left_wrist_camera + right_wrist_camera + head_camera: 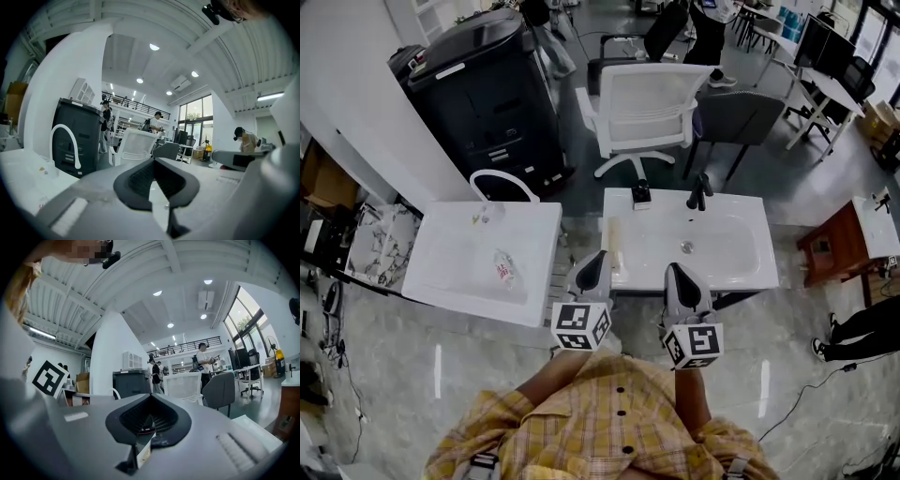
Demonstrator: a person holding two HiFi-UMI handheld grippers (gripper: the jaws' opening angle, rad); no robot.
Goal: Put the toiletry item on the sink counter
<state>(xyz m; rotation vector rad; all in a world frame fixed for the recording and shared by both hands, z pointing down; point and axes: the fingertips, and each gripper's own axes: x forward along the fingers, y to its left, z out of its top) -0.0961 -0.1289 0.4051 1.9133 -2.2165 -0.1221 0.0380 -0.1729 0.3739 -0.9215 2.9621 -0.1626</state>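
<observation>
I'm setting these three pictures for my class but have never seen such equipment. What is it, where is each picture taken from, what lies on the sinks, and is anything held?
No robot here: a person in a checked shirt holds hand tongs in each hand. The wide picture comes from a camera on the person's head, looking down; the left tongs and right tongs point towards two white sinks. The other two pictures come from cameras riding on the tongs, looking along them into the office. A clear packet lies in the left sink. A small dark object stands on the rim of the right sink, left of a black tap. Both tongs are shut and hold nothing that I can make out.
</observation>
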